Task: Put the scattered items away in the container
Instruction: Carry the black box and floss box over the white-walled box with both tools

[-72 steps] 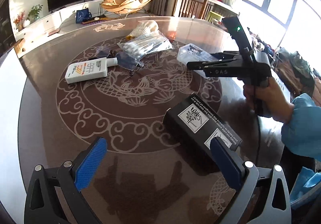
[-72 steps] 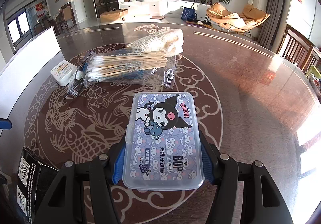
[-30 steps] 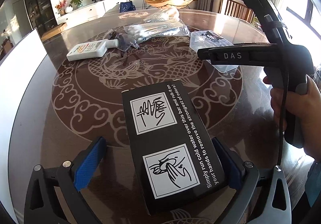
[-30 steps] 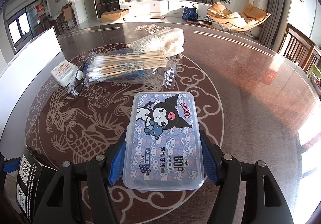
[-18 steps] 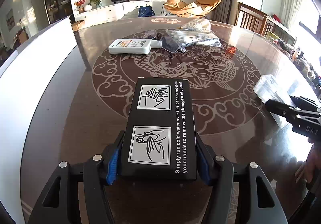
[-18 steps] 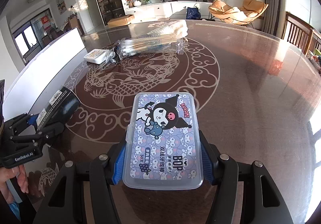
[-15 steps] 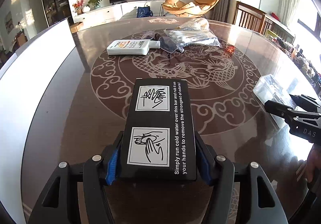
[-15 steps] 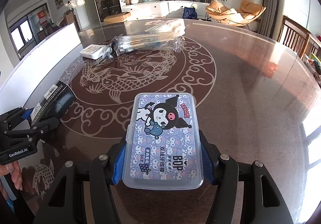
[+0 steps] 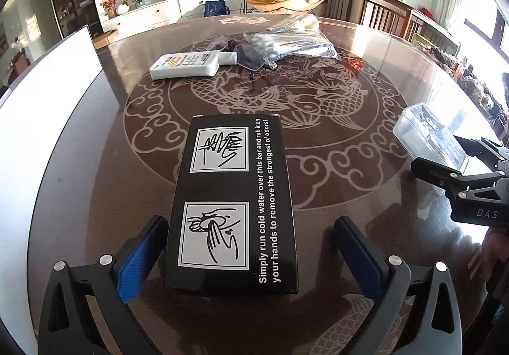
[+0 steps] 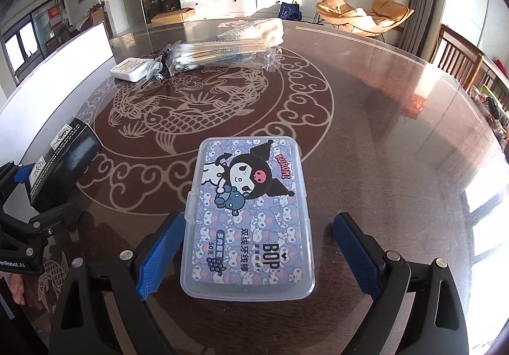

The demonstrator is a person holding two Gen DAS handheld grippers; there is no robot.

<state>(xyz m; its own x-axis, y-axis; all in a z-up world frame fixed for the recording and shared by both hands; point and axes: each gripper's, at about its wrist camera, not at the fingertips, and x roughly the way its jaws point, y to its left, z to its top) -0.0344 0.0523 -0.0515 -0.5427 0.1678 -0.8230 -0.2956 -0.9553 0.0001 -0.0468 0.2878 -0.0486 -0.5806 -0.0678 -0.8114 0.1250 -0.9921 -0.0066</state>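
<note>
A black cardboard box [image 9: 232, 196] with white hand-washing pictures lies flat on the dark round table [image 9: 366, 119]. My left gripper [image 9: 251, 224] straddles its near end with the jaws opening; the left pad sits close to the box, the right pad [image 9: 359, 256] stands well clear. In the right wrist view a clear plastic case [image 10: 251, 215] with a cartoon print lies on the table between the opening jaws of my right gripper [image 10: 259, 218], with a wide gap on its right side. The two grippers are side by side, each at the edge of the other's view.
Far across the table lie a white bottle [image 9: 187, 64], a bag of cotton swabs [image 9: 292, 43], a small dark item in a clear bag [image 9: 248, 56] and a folded pale cloth [image 10: 254, 29]. A white panel [image 9: 41, 119] runs along the left. Wooden chairs [image 9: 391, 17] stand at the right.
Half a second ago both grippers were shut, the left on the black box and the right on the clear case. Both sets of jaws have since spread, and the two items lie loose on the table.
</note>
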